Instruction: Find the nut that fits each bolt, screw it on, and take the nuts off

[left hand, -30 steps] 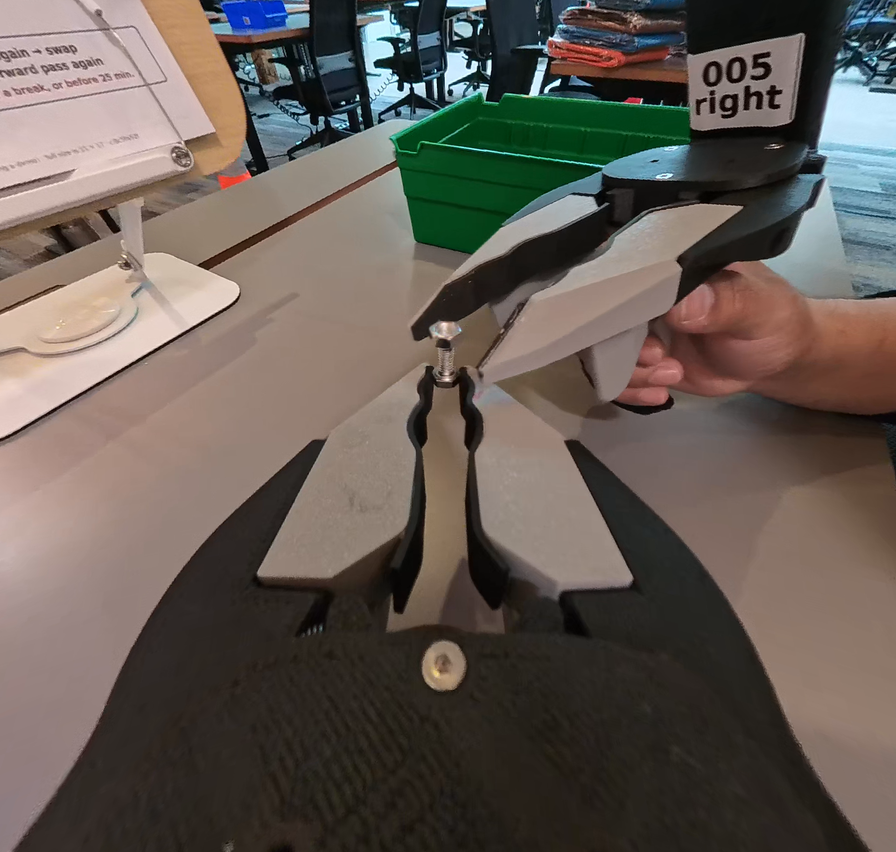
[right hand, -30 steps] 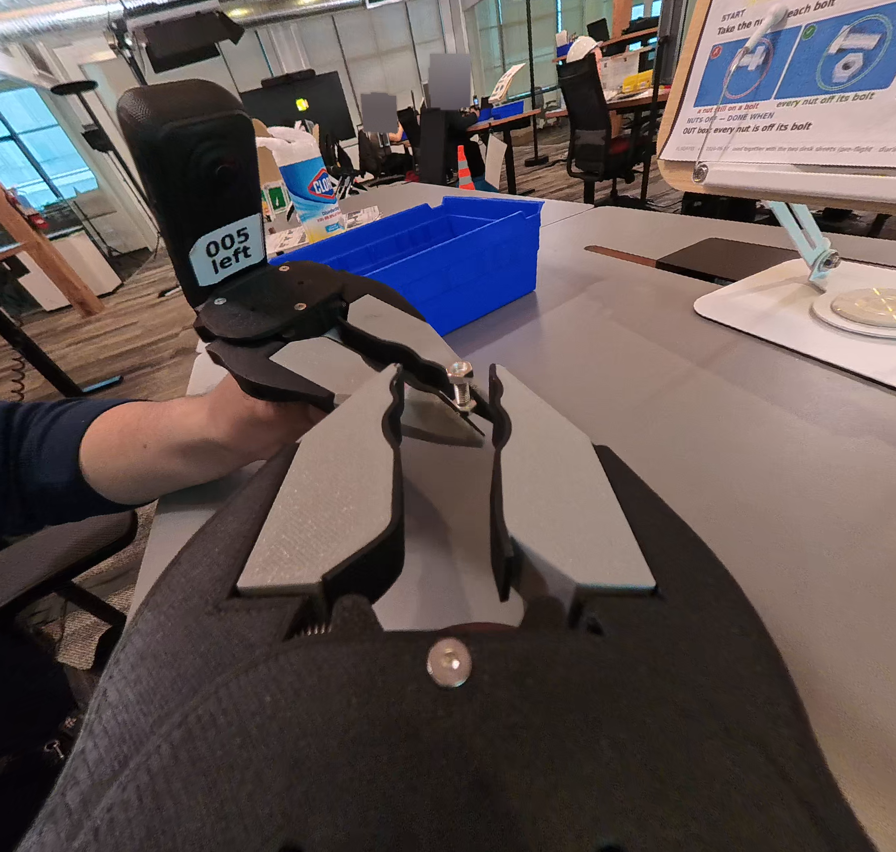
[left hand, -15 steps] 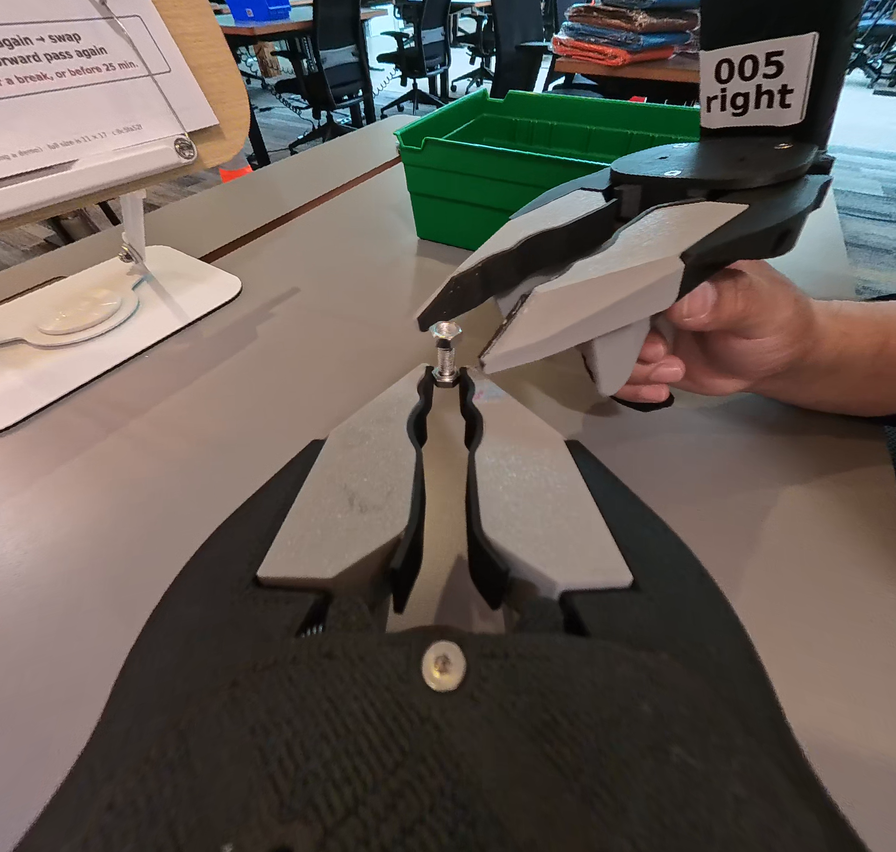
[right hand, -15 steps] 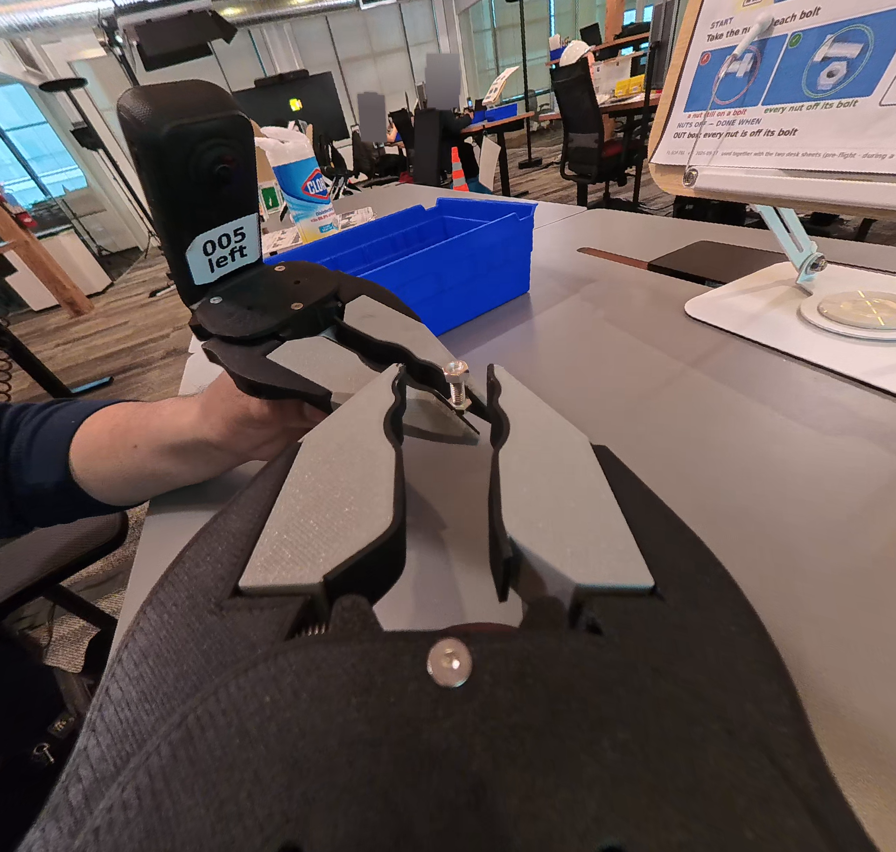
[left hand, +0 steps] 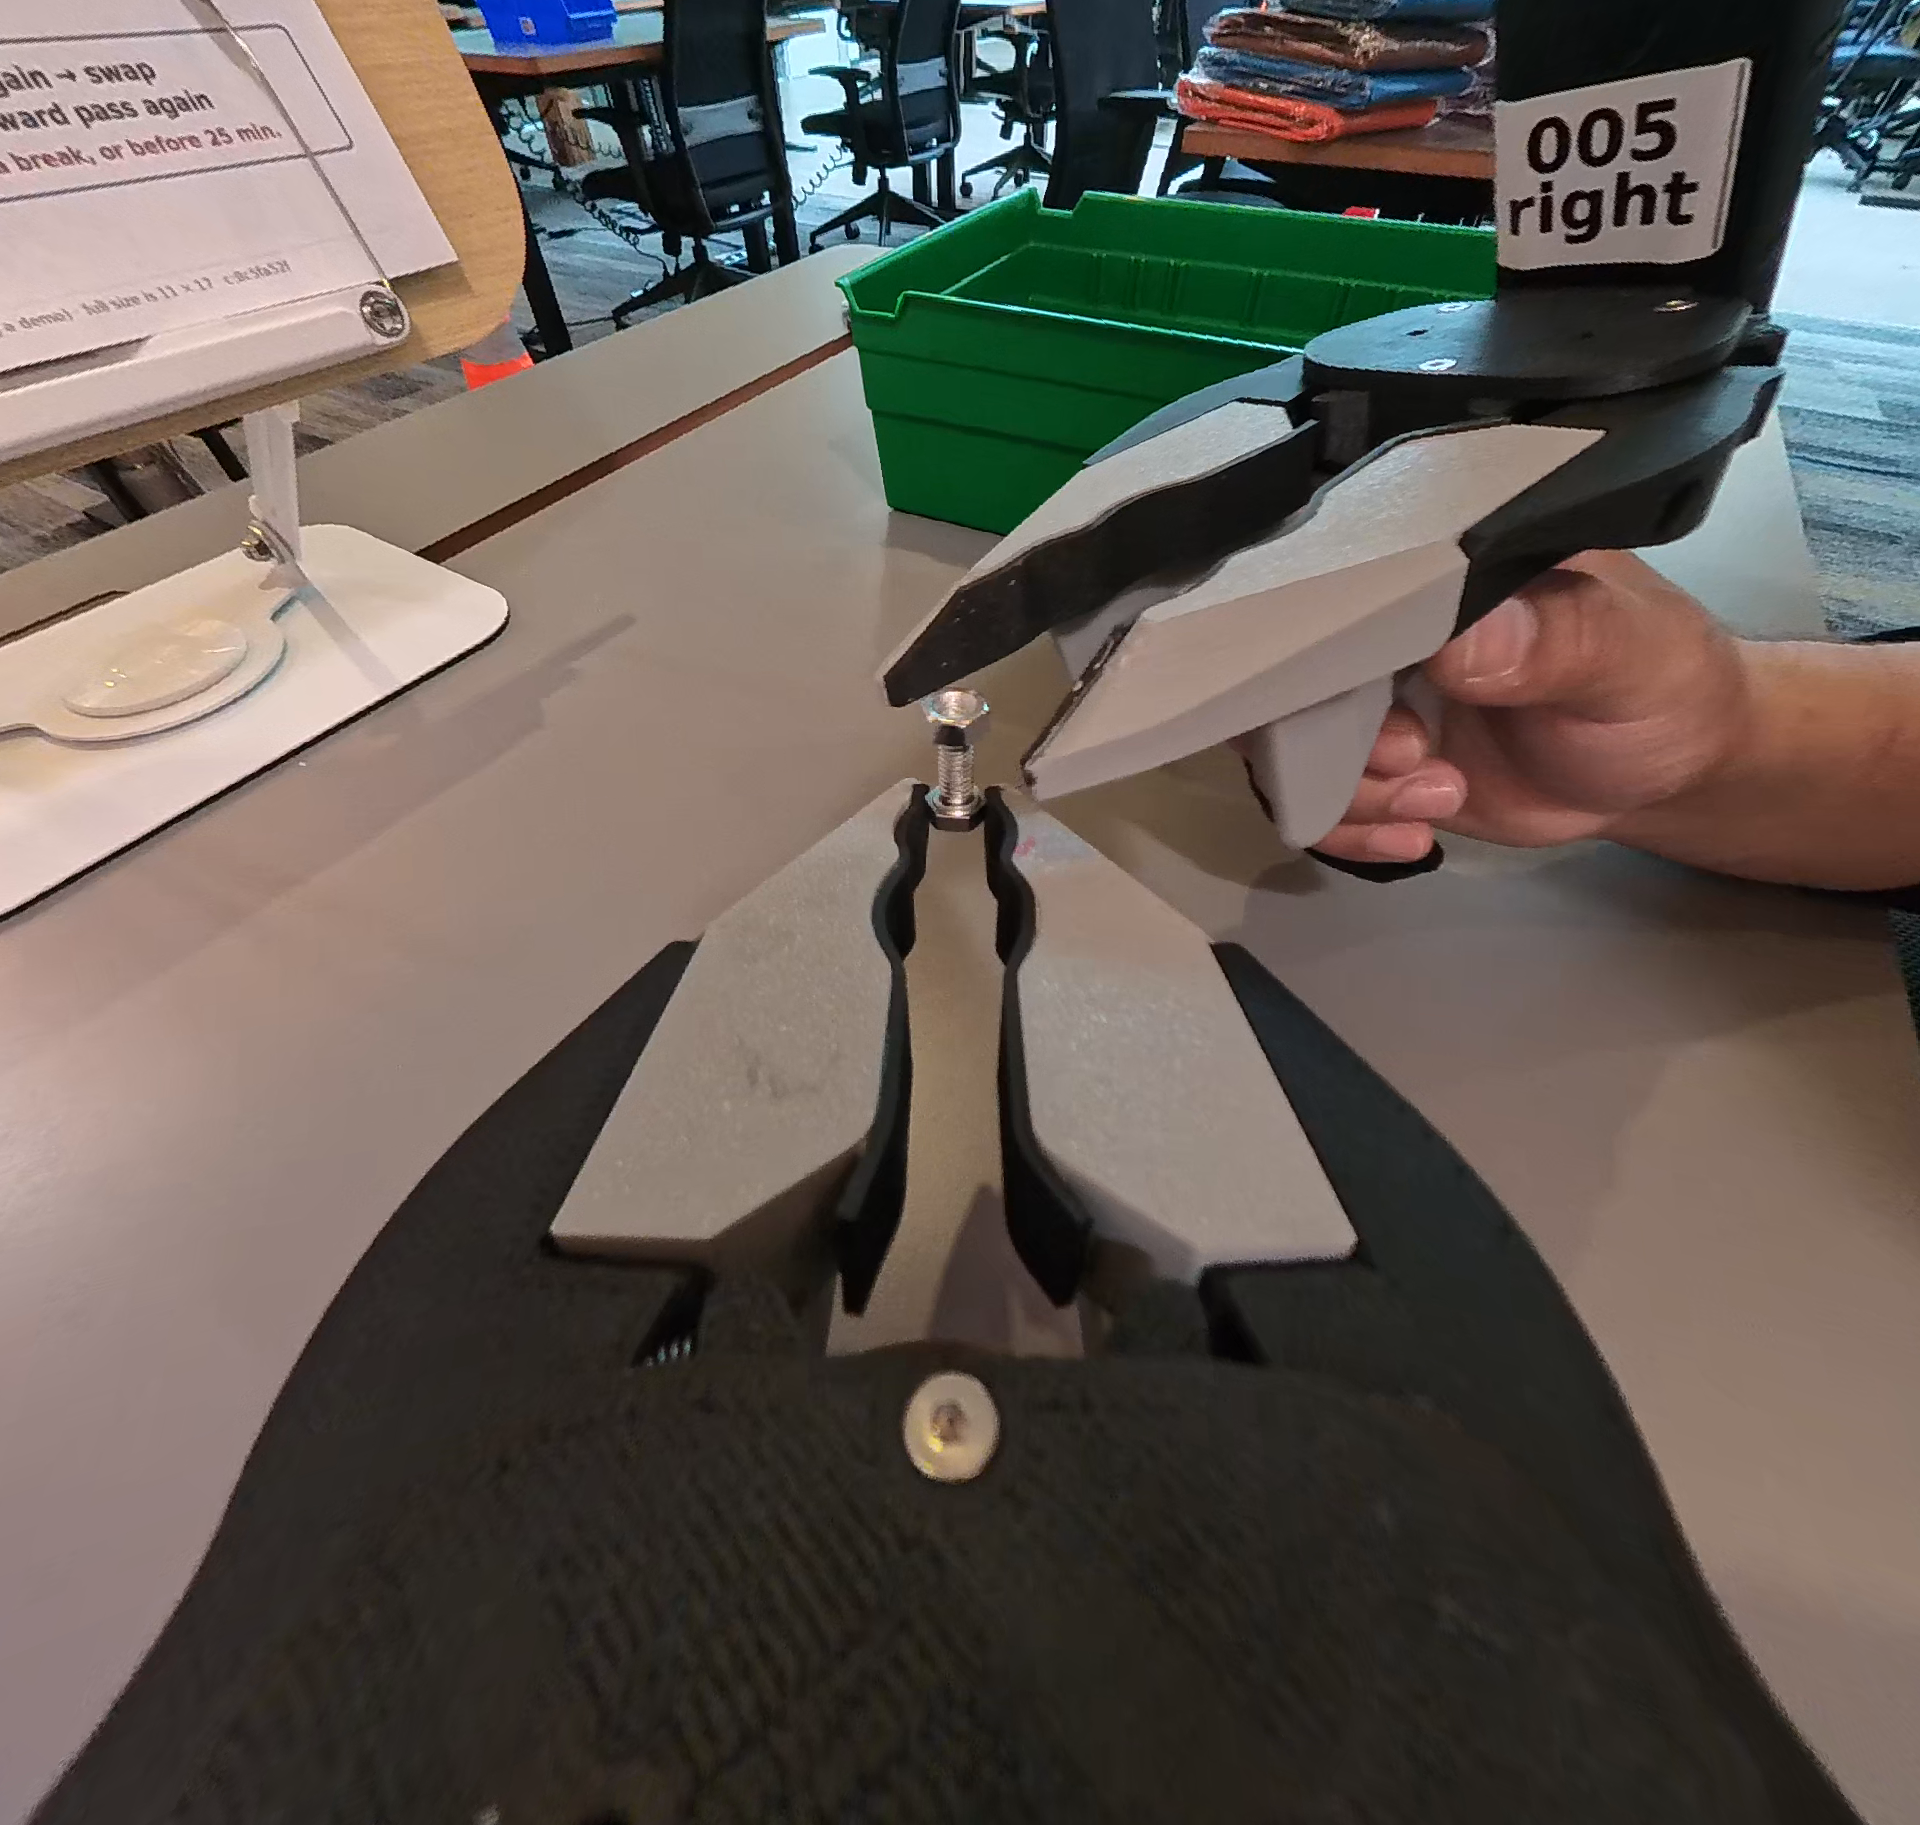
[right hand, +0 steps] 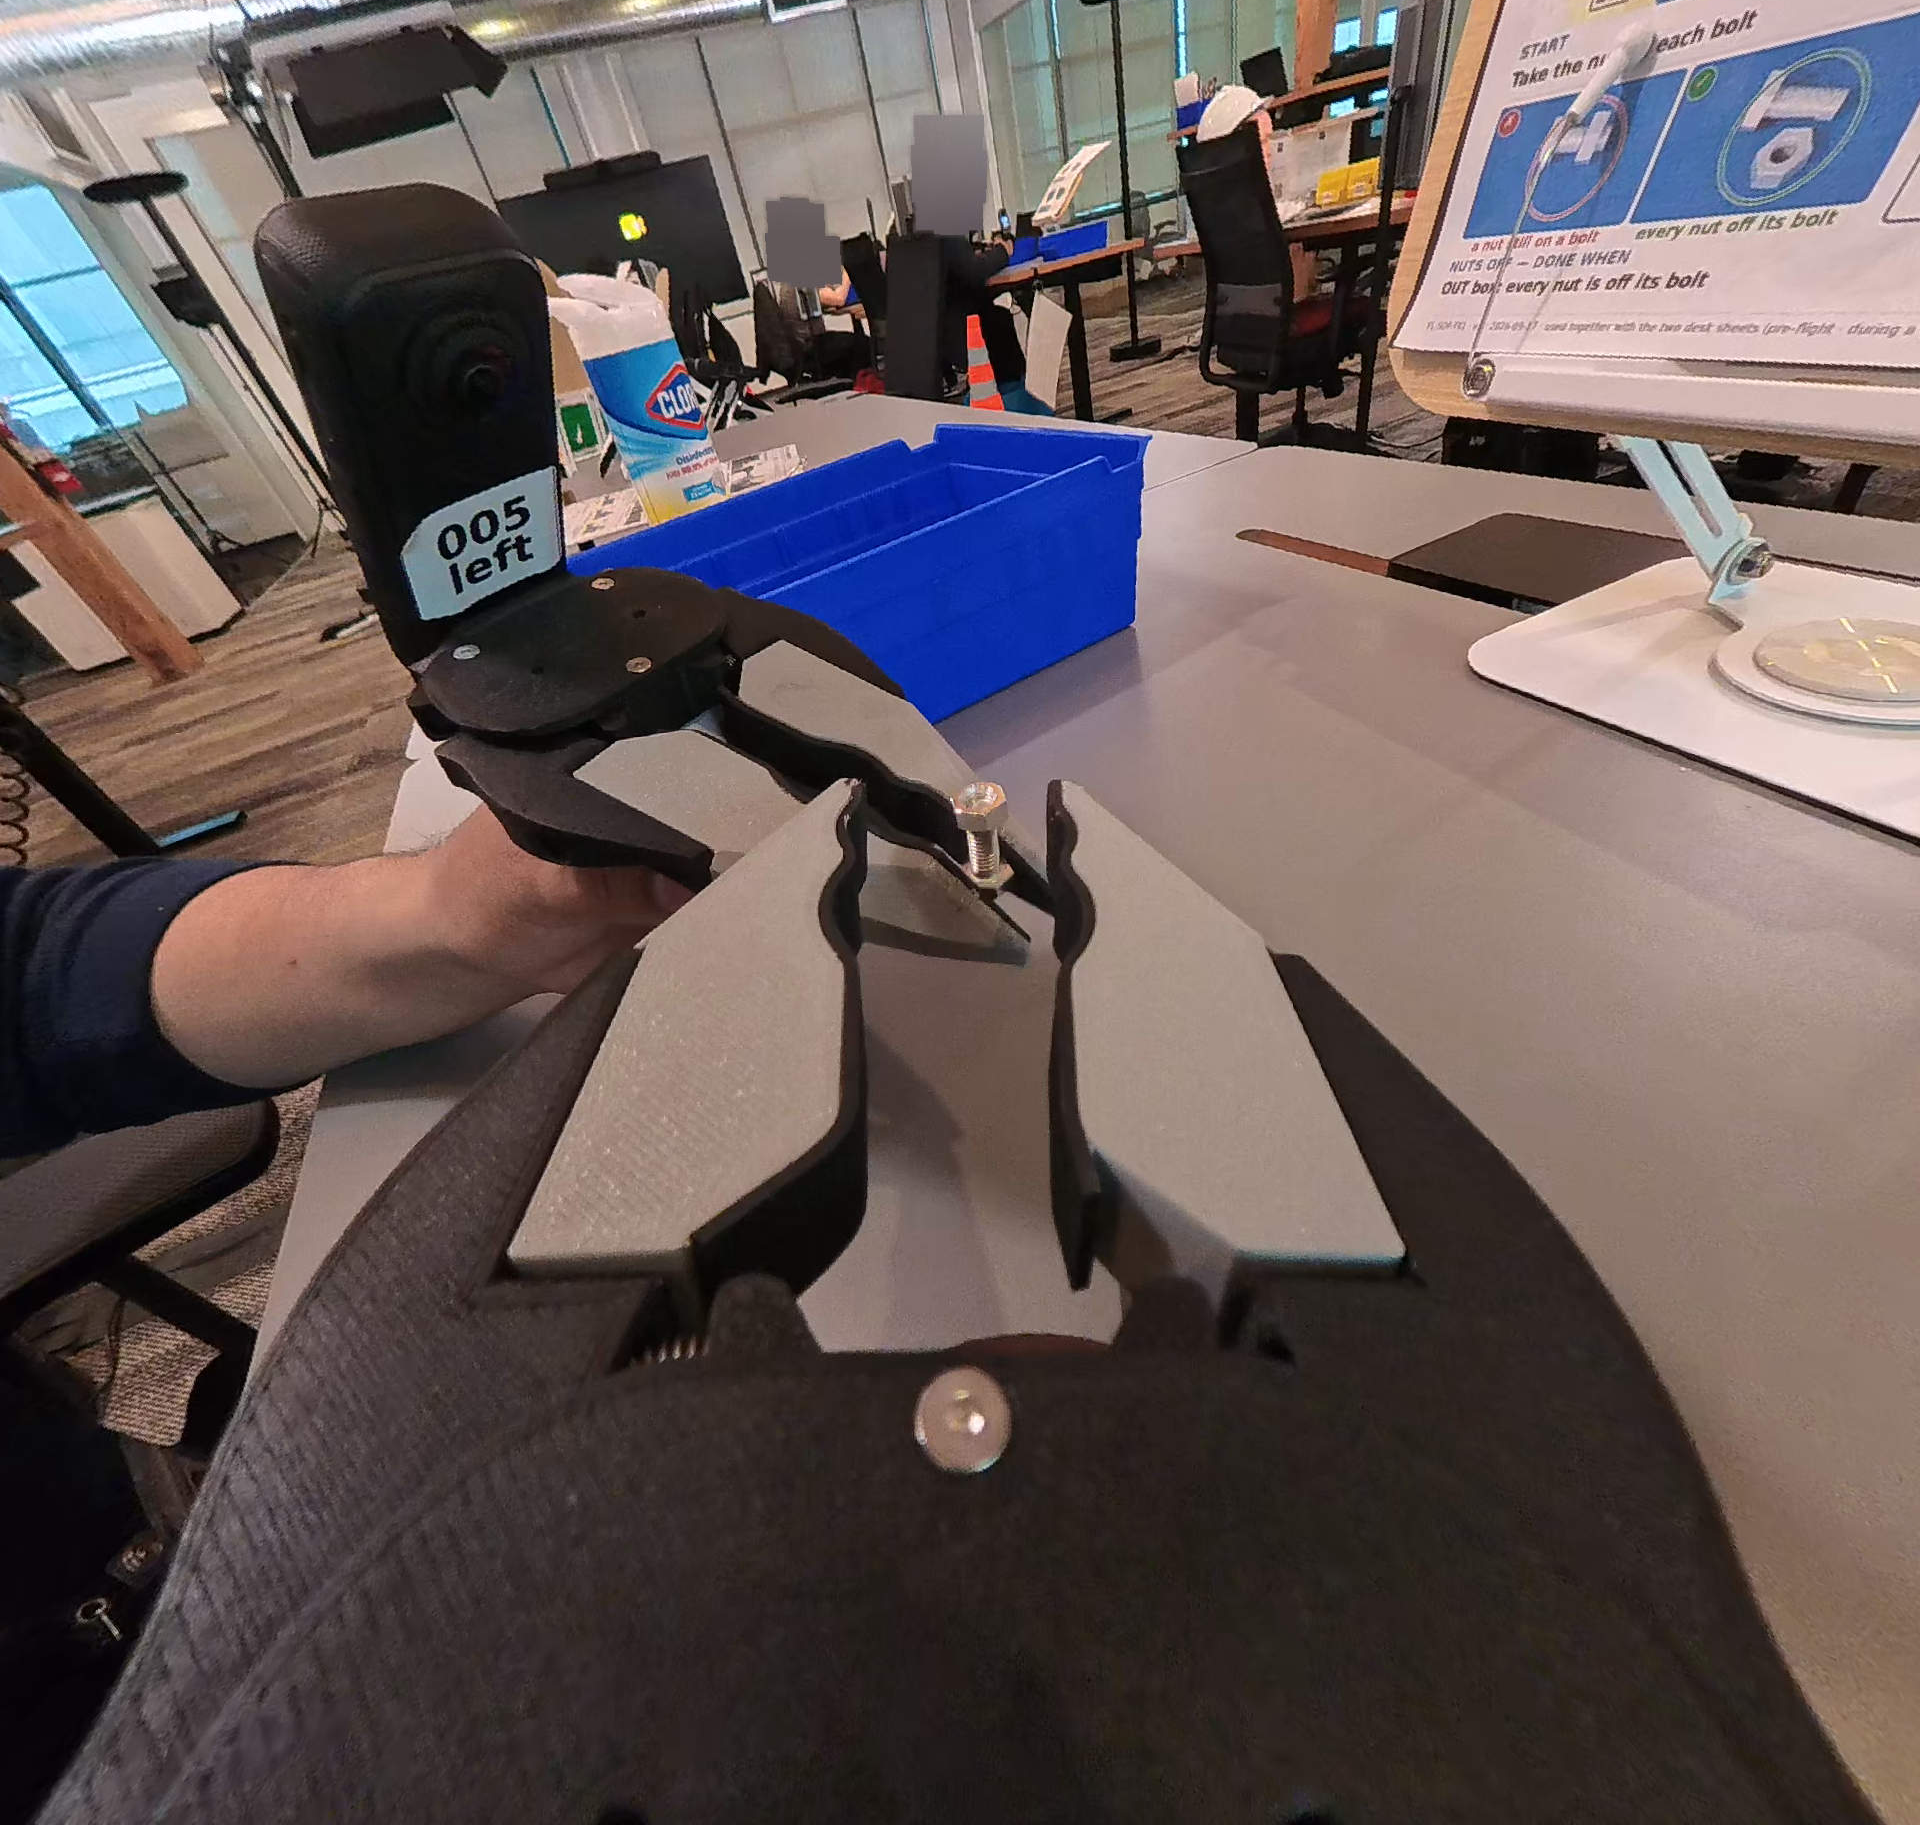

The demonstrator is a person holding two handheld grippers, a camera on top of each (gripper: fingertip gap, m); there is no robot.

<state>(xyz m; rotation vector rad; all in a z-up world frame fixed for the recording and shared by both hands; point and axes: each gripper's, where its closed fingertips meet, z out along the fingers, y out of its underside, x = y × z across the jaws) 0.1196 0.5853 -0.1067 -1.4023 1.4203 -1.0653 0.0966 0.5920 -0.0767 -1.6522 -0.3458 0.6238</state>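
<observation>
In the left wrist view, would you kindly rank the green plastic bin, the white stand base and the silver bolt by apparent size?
1. Green plastic bin
2. White stand base, partly cut off, so unsure against the bin
3. Silver bolt, clearly smallest

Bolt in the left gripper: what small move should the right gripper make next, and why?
Probably close on the bolt head. The left gripper pinches the nut, so the bolt stands head-up, while the right gripper is open, its fingers flanking the head without touching it.
</observation>
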